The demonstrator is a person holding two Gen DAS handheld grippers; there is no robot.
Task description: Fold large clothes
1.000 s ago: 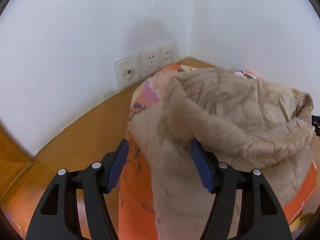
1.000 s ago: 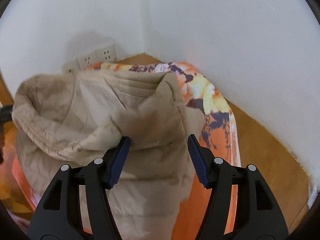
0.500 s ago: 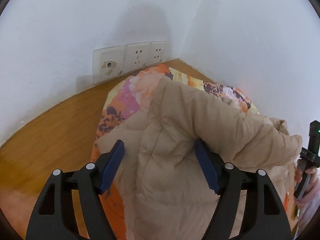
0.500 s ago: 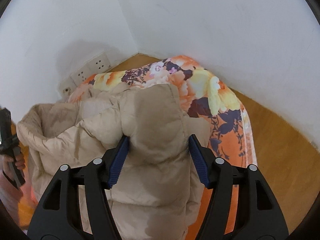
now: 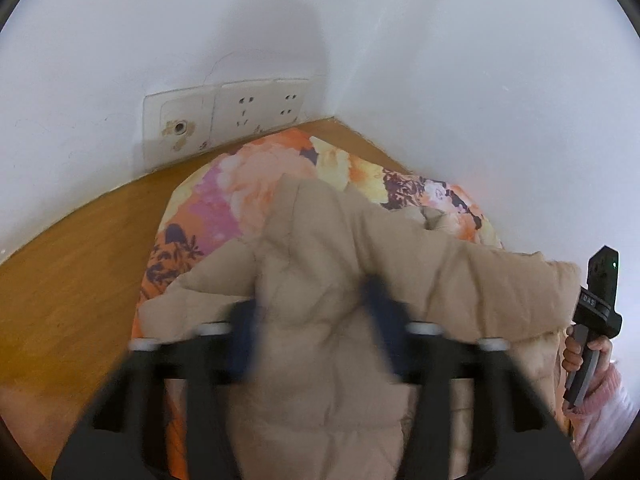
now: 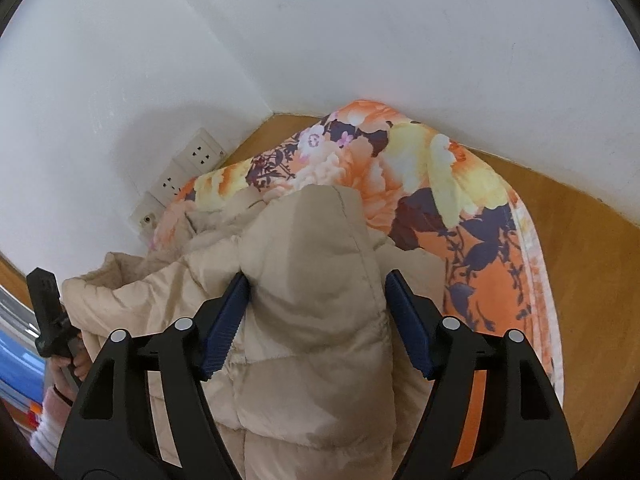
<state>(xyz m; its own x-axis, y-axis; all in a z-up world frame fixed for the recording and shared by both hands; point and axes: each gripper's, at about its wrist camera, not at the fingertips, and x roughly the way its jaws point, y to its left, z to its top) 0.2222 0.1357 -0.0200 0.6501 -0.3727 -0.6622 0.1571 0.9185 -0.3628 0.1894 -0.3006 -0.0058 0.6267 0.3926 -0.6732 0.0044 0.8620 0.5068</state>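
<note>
Right hand-held gripper (image 6: 316,320) straddles beige jacket (image 6: 320,360) fold

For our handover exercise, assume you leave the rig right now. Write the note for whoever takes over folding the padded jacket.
Left gripper: blurred, fingers astride a fold of the beige quilted puffer jacket; grip unclear.
Right gripper: fingers astride another jacket fold, wide apart; whether they pinch it is unclear.
Jacket lies bunched on the orange floral quilt on the wooden surface in the wall corner.
Done: both sides gathered.
Left: probably flatten and finish the fold.
</note>
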